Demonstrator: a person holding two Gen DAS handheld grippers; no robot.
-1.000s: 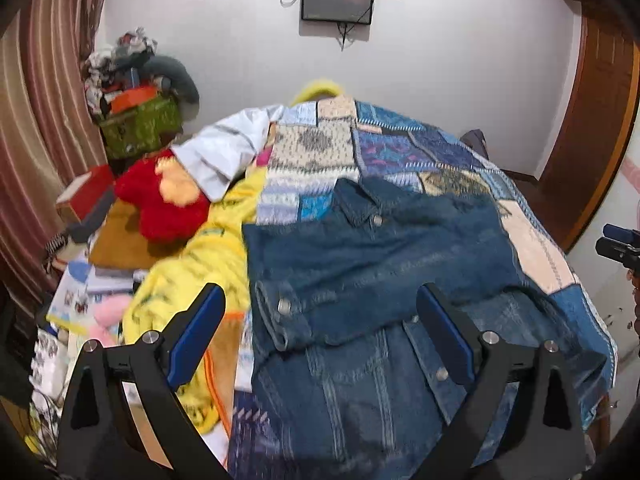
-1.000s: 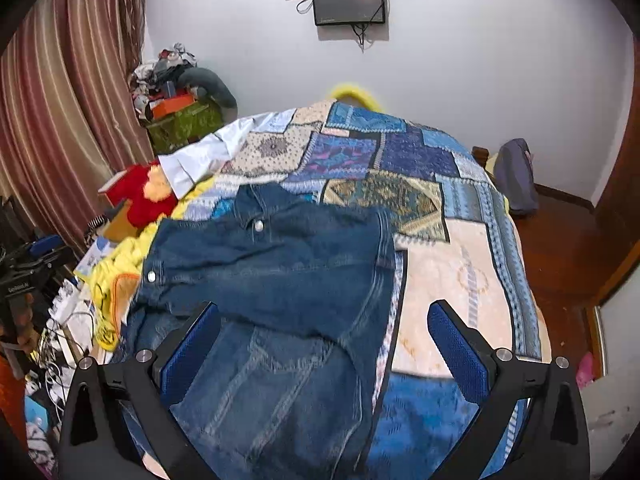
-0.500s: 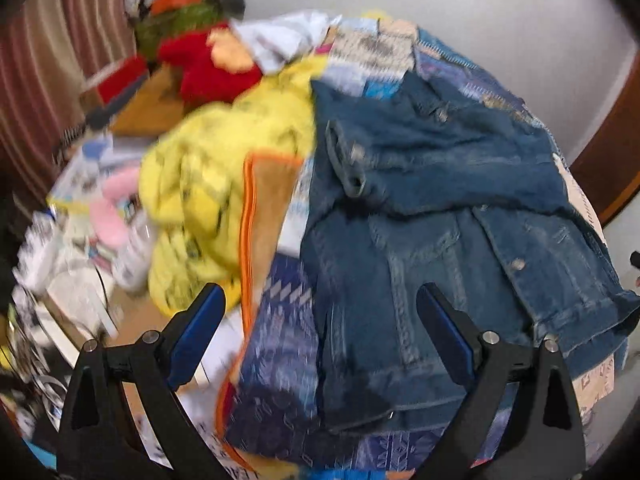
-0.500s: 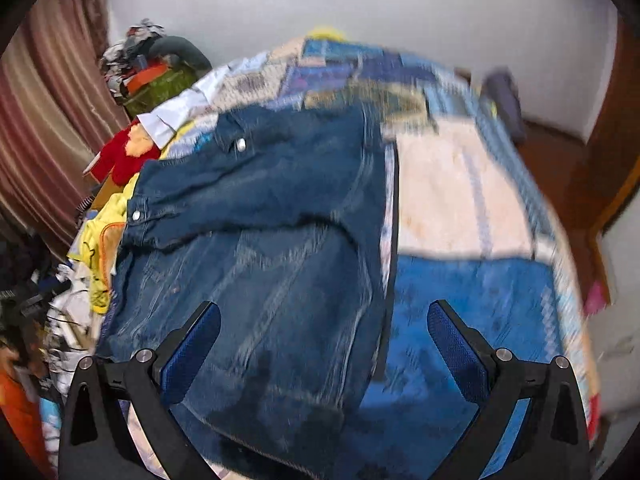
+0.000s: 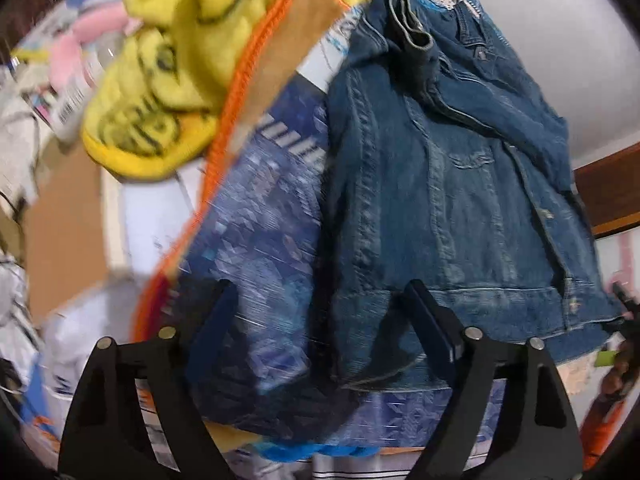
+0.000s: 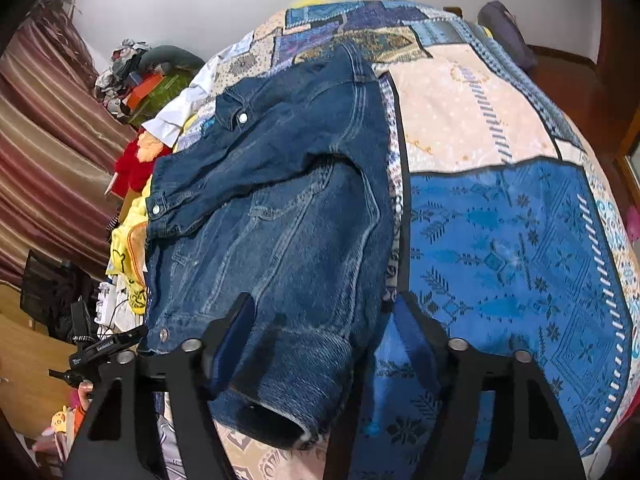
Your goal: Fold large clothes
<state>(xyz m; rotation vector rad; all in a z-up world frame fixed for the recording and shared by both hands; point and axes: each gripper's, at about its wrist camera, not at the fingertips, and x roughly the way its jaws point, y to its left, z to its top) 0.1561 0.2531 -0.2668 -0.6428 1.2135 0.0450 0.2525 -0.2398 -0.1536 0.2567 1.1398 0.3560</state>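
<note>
A blue denim jacket (image 6: 288, 208) lies spread on the patchwork bedspread (image 6: 500, 240), one sleeve folded across its chest. It also shows in the left wrist view (image 5: 452, 184). My left gripper (image 5: 320, 308) is open, low over the jacket's bottom left hem corner, its right finger over the denim. My right gripper (image 6: 324, 320) is open, its jaws either side of the jacket's lower right hem and sleeve cuff (image 6: 280, 412) at the bed's near edge.
A yellow blanket with an orange edge (image 5: 180, 60) lies left of the jacket. Clutter, a red plush (image 6: 132, 168) and a striped curtain (image 6: 44, 128) fill the left side. The other gripper shows at the lower left of the right wrist view (image 6: 104, 348).
Both grippers have dropped down and forward to the jacket's near hem. Both have narrowed their opening somewhat. The jacket has not moved.
</note>
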